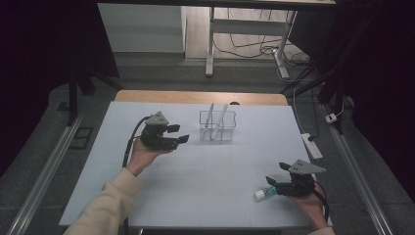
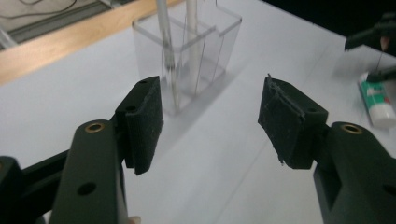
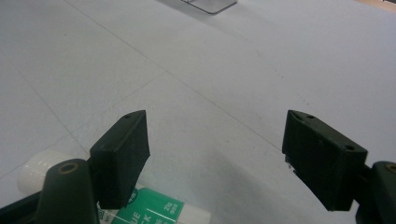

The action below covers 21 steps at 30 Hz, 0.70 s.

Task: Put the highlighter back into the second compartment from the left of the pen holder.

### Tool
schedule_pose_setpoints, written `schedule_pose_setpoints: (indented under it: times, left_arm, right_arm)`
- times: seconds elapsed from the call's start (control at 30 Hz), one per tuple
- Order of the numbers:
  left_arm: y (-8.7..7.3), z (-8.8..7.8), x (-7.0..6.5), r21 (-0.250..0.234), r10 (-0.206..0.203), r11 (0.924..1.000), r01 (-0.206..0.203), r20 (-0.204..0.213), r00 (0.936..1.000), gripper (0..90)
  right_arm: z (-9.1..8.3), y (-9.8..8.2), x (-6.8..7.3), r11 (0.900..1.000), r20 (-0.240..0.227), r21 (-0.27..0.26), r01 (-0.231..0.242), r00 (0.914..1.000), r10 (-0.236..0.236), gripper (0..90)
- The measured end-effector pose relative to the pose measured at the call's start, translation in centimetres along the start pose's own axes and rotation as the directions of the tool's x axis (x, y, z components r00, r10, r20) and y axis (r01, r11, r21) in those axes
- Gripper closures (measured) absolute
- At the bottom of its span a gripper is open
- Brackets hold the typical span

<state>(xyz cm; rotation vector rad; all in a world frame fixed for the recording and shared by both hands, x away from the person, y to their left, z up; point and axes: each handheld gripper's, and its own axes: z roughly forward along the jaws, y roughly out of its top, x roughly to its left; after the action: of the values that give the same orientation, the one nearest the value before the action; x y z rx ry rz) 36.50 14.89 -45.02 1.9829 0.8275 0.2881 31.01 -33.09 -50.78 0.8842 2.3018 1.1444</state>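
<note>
Basically: glue stick [image 1: 263, 194] not gripped yet, clear holder [image 1: 217, 126] easy to tip.

Table [image 1: 205, 176] is wide, with the holder far centre carrying two upright pens [image 1: 216, 117]. Left gripper [image 1: 176, 134] sits just beside it, jaws apart, nothing between them; a sideways bump there would likely knock over the light plastic box. Right gripper [image 1: 275, 182] hangs at the near right edge, jaws apart, over the glue stick lying flat beside its left jaw. Closing off-centre could roll the round tube toward the table edge, or pinch only the white cap [image 3: 39, 170].
</note>
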Motion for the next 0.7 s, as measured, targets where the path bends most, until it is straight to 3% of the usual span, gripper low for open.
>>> schedule_pose_setpoints:
  times: [0.13,0.4,0.7]
  left_arm:
    - [-2.2,-1.4,-0.4,-0.012,-0.002,0.9999,0.001,-0.055,0.9985,39.1]
    - [-5.7,-4.4,-1.0,0.0,-0.02,0.9998,0.02,-0.065,0.9977,38.5]
    - [-9.0,-6.9,-1.4,0.018,-0.049,0.9985,0.051,-0.083,0.9953,37.6]
  right_arm:
    - [-0.1,0.1,-0.2,1.0,0.006,0.002,-0.012,0.9999,0.012,21.7]
    - [-0.4,0.2,-0.5,0.999,-0.001,-0.019,-0.043,0.9991,0.043,21.8]
    - [-0.2,0.2,-0.4,0.999,-0.009,-0.013,-0.037,0.9993,0.037,22.3]
